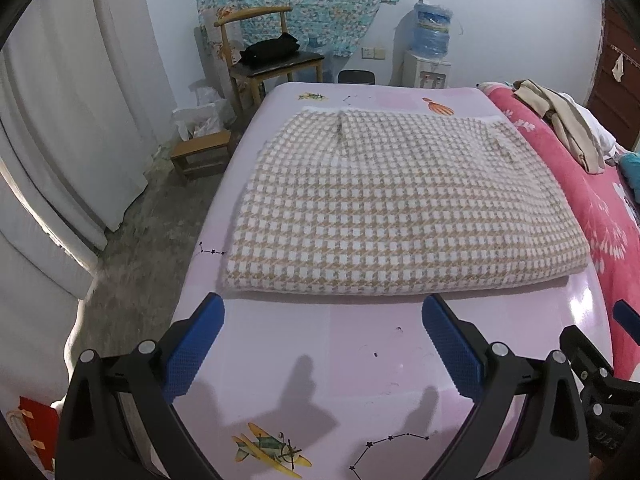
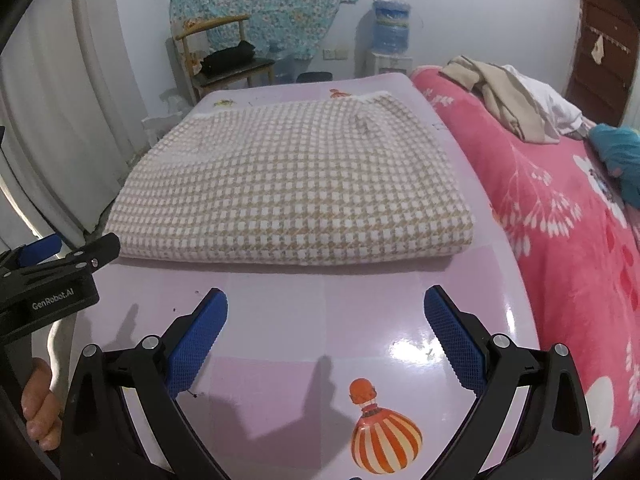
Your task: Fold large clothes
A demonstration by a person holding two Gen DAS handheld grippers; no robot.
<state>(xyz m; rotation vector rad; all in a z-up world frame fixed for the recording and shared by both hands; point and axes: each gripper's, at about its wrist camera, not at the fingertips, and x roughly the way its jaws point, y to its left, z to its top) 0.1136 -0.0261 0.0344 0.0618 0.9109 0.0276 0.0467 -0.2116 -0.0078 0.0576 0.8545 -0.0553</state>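
Observation:
A beige and white houndstooth garment [image 1: 400, 208] lies folded into a flat rectangle on the pink table [image 1: 360, 344]; it also shows in the right wrist view [image 2: 296, 192]. My left gripper [image 1: 324, 312] is open and empty, just short of the garment's near folded edge. My right gripper [image 2: 326, 306] is open and empty, also a little short of that edge. The left gripper's body shows at the left of the right wrist view [image 2: 48, 276]. One blue fingertip [image 1: 626, 316] of the right gripper shows at the right of the left wrist view.
A bed with a pink floral blanket [image 2: 568, 216] adjoins the table's right side, with loose beige and white clothes [image 2: 512, 96] on it. A wooden chair [image 1: 272, 60], a small stool [image 1: 204, 152] and a water dispenser [image 1: 430, 52] stand beyond the table. White curtains [image 1: 60, 120] hang at the left.

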